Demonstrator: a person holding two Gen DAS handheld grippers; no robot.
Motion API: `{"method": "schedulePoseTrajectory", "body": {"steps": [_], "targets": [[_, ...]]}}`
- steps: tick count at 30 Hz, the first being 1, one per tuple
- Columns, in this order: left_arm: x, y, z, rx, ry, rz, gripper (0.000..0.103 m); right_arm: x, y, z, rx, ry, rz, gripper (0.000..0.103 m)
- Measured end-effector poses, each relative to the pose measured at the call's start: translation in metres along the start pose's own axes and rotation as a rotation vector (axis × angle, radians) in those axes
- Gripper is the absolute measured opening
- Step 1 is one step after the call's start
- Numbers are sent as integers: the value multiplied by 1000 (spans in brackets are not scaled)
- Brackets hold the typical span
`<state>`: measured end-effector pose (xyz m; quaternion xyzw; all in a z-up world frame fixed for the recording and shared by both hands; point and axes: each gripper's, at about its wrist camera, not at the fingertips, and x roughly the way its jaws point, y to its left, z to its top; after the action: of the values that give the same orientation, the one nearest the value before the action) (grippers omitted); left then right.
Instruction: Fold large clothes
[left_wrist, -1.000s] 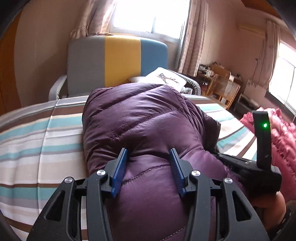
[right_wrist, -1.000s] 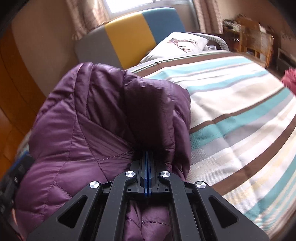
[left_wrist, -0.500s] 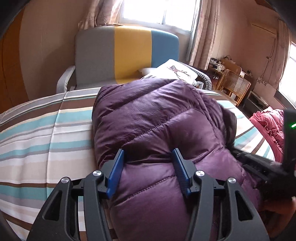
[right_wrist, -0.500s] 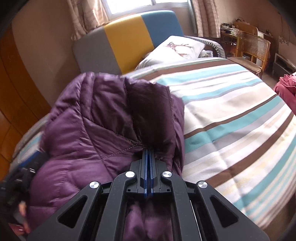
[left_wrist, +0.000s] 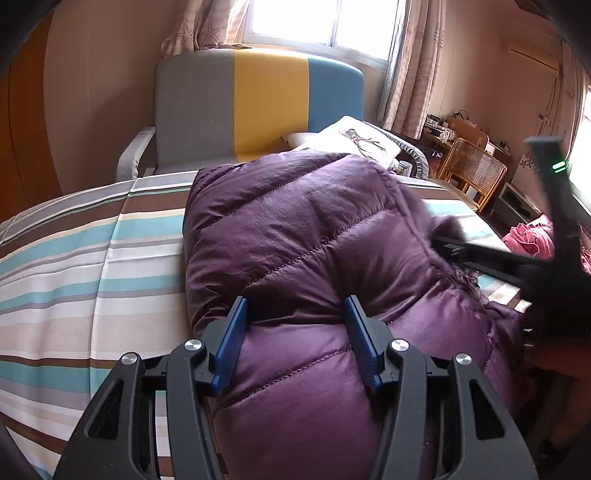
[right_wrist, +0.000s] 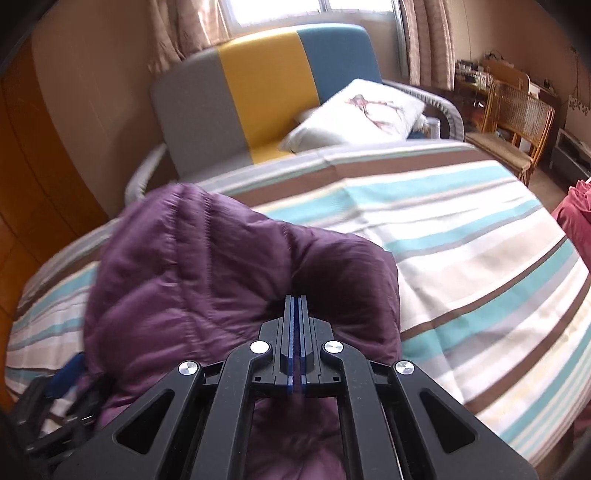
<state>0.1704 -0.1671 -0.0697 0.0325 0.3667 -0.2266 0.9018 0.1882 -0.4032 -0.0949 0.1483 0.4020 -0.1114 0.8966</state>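
A puffy purple quilted jacket (left_wrist: 303, 236) lies bunched on the striped bed (left_wrist: 74, 258). My left gripper (left_wrist: 295, 314) is open, its blue fingers straddling a thick fold of the jacket's near end. My right gripper (right_wrist: 296, 306) is shut on the jacket (right_wrist: 207, 280), pinching a fold of its right edge. It also shows in the left wrist view (left_wrist: 443, 245), gripping the jacket's right side. Part of the left gripper shows low at the left of the right wrist view.
A grey, yellow and blue sofa (left_wrist: 258, 107) with a white pillow (right_wrist: 362, 110) stands behind the bed. A rattan chair (right_wrist: 517, 114) and a cluttered desk are at the back right. Pink cloth (left_wrist: 532, 236) lies at the right.
Both grippers have pulled back toward the near edge of the bed, dragging the jacket along. The right gripper stays shut on its fold; the left stays open around the jacket.
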Motion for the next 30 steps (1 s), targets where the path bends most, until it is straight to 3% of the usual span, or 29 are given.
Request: {"method": "schedulePoseTrajectory", "body": {"steps": [6,14,19,25,30], "targets": [[4,-7,1,10,-14,-13,57,33,-16,-13,45,13,-15,1],[3,2,30,-53,-12,0,64,29,-10,-20,33,-18,-42,1],[27,2,62,-56,39,82,70,29,-8,-21,25,-21,-50,1],[67,1,73,-29,115,158,78,29,-4,-22,16,-12,-51,1],[95,10,66,-71,169,137,82,35,-7,-20,32,4,-37,1]]}}
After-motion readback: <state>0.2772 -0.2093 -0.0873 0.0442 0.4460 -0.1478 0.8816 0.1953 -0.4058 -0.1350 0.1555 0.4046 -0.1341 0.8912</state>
